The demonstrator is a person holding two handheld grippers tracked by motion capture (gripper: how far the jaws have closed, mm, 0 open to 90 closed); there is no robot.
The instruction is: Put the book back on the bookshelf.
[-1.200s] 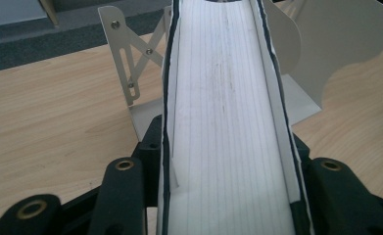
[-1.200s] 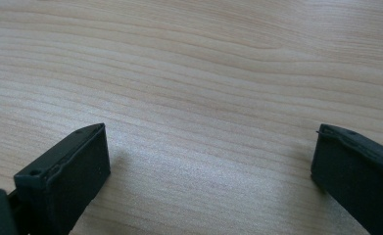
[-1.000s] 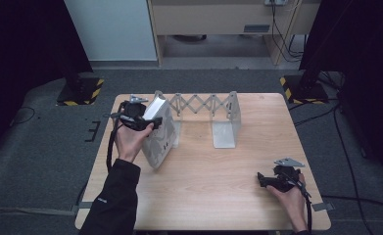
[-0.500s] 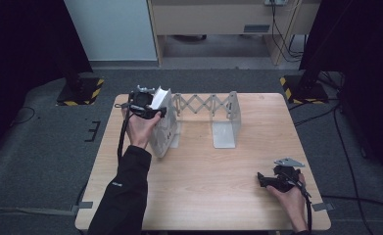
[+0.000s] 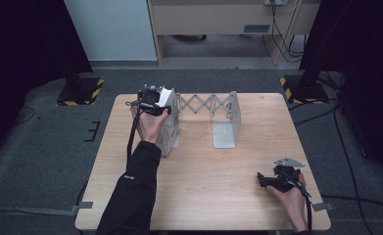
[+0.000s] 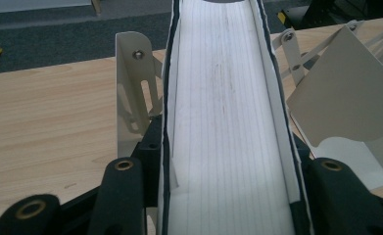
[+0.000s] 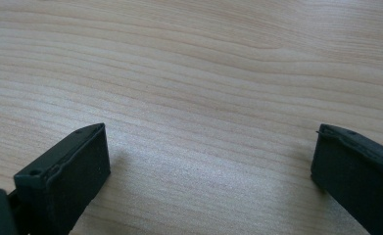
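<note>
High view: the right tool (image 5: pixel 270 180) rests at the near right corner of the desk (image 5: pixel 218 196), held by the right hand (image 5: pixel 289 193); its jaws stand wide apart over bare wood. Farther and to the left, the left tool (image 5: pixel 162 108) clamps a book (image 6: pixel 228 127) by its covers, page edges facing the camera. The book stands at the left plate (image 5: pixel 168 132) of an expandable metal book rack (image 5: pixel 213 105), at the far centre.

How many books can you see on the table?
1. The book is clamped in the left gripper, by the left end plate of the bookend rack. More could hide behind it.
</note>
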